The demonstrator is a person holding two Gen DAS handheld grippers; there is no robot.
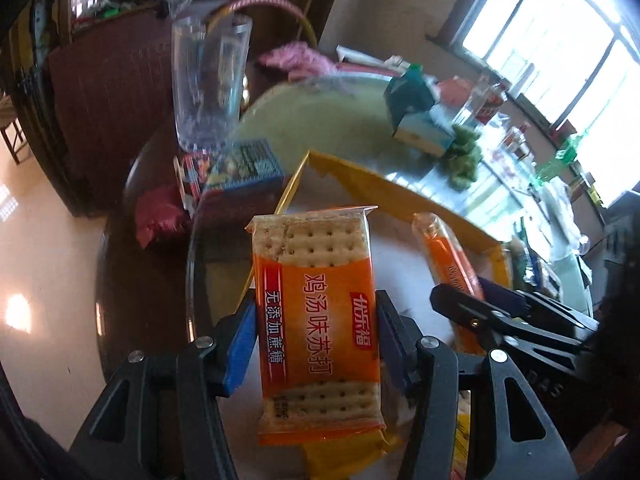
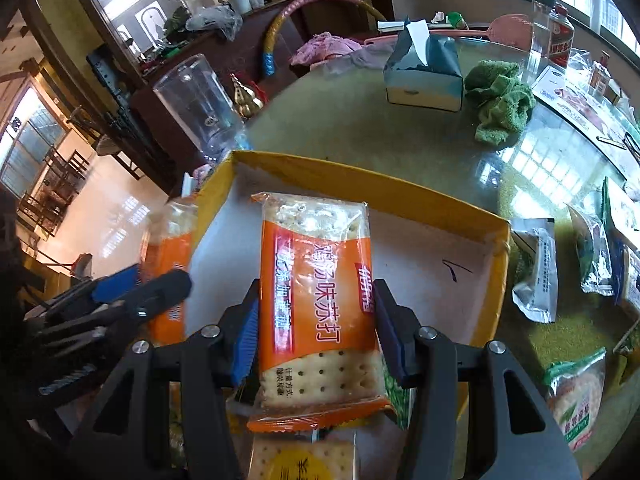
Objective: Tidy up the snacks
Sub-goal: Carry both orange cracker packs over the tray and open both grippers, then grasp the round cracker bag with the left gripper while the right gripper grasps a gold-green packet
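While both hover over the yellow box (image 2: 360, 188), each hand-held gripper (image 1: 316, 332) (image 2: 316, 328) clamps an orange cracker pack (image 1: 316, 312) (image 2: 316, 300).

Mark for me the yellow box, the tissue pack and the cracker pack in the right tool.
Yellow box (image 2: 360, 184): right wrist view, far rim.
Tissue pack (image 2: 424, 76): right wrist view, front face.
Cracker pack (image 2: 320, 288): right wrist view, orange label, between the right tool's pads.

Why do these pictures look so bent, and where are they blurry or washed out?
Both views come through fisheye lenses, so edges curve and corners go black. Left wrist view: the window is blown out white, the clear jar is smeared, the cracker packet stays sharp. Right wrist view: window glare shines on the glass tabletop, and the other hand-held gripper is blurred.
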